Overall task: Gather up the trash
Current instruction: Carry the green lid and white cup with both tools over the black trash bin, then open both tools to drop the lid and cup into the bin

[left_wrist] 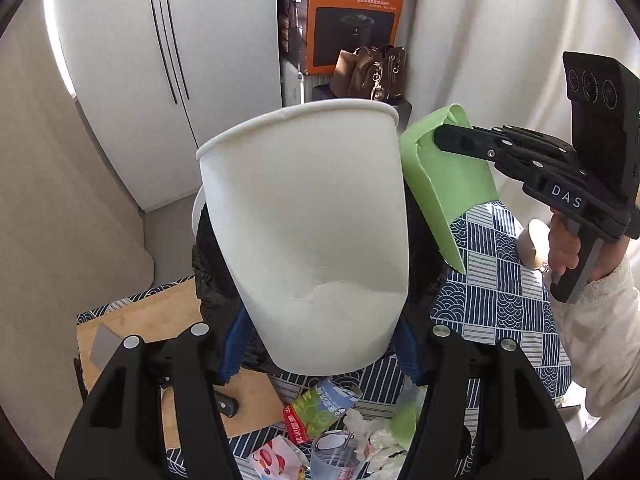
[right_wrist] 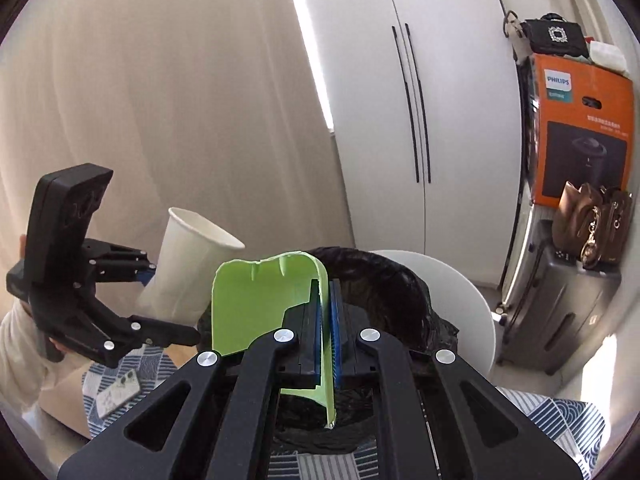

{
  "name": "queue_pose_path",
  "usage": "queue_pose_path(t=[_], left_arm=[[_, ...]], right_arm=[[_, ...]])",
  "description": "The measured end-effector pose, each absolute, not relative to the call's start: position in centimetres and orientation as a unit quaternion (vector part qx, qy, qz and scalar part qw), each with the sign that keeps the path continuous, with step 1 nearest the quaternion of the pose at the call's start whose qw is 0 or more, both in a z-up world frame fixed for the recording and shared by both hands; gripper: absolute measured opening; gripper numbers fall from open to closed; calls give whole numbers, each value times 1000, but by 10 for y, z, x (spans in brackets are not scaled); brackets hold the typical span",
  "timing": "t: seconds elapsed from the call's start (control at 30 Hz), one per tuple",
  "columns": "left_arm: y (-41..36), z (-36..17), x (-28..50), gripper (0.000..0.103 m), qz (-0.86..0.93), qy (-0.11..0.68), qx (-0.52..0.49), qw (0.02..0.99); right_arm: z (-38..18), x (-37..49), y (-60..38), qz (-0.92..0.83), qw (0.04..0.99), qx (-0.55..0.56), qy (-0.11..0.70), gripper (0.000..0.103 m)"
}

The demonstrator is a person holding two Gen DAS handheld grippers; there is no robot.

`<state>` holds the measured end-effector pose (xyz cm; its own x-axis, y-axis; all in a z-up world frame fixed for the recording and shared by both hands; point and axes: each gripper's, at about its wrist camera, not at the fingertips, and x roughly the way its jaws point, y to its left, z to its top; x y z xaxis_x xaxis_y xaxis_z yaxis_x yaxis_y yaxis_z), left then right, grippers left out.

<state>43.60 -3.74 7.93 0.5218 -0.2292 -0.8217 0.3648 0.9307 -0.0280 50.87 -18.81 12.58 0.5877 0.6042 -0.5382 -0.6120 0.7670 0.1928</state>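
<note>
My left gripper (left_wrist: 320,344) is shut on a large white paper cup (left_wrist: 316,220), dented near its base, and holds it tilted over the black-lined bin (left_wrist: 208,264). It also shows in the right wrist view (right_wrist: 188,268). My right gripper (right_wrist: 328,320) is shut on a torn green paper cup piece (right_wrist: 256,300) and holds it above the bin's black bag (right_wrist: 384,280). In the left wrist view the right gripper (left_wrist: 444,136) and green piece (left_wrist: 452,184) are beside the white cup, to its right.
Wrappers, crumpled tissue and a plastic cup (left_wrist: 340,432) lie on the blue patterned tablecloth (left_wrist: 496,280). A wooden board (left_wrist: 160,320) with a knife lies at left. A phone (right_wrist: 116,396) lies on the table. A white chair (right_wrist: 452,292), suitcase (right_wrist: 560,304) and wardrobe stand behind.
</note>
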Motion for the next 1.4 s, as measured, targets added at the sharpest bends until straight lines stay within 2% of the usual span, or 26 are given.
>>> queue_pose_path(t=[0.43, 0.63, 0.7, 0.73, 0.77, 0.8, 0.83, 0.9, 1.13, 1.4], left_arm=[[-49, 21, 509, 61, -151, 580, 117, 792], [-45, 7, 519, 61, -146, 602, 117, 776], [-43, 11, 515, 66, -151, 585, 116, 788], [-43, 15, 510, 70, -151, 573, 123, 796], [-43, 20, 505, 80, -149, 561, 132, 804], [-44, 27, 498, 89, -146, 546, 141, 813], [-43, 33, 491, 91, -145, 531, 147, 822], [-40, 42, 484, 94, -133, 516, 149, 833], [-19, 66, 447, 96, -104, 477, 139, 862], [-11, 85, 403, 97, -145, 424, 113, 887]], right_arm=[[72, 573, -154, 281, 872, -111, 385, 4], [60, 583, -147, 281, 862, -129, 402, 7], [61, 582, -146, 277, 862, -132, 403, 8], [61, 580, -147, 279, 862, -131, 402, 14], [64, 578, -148, 283, 864, -127, 397, 22], [67, 576, -148, 284, 867, -122, 392, 44], [71, 572, -150, 286, 870, -121, 384, 59], [80, 565, -151, 281, 877, -125, 370, 63], [104, 541, -164, 253, 896, -120, 344, 86], [125, 506, -185, 230, 908, -100, 335, 87]])
